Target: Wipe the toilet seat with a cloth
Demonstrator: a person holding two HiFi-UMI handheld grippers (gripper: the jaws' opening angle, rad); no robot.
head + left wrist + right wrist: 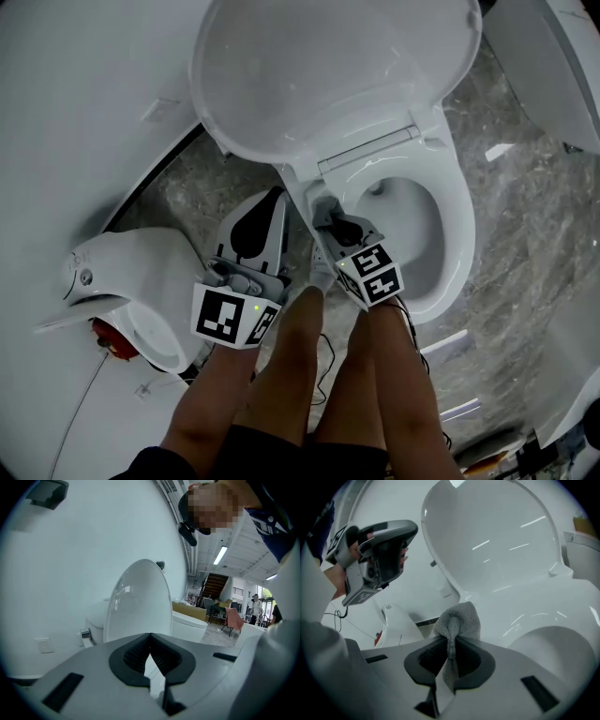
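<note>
The white toilet has its lid raised and its seat down around the bowl. My right gripper hovers over the seat's left rear, near the hinge, shut on a grey cloth. The cloth bunches up out of the jaws in front of the seat and lid. My left gripper hangs left of the toilet, off the seat. In the left gripper view its pads meet with nothing between them, and it faces the raised lid.
A second white fixture with a red part stands at lower left. Another toilet is at upper right. The floor is grey marble. The person's legs and a thin cable are below the grippers.
</note>
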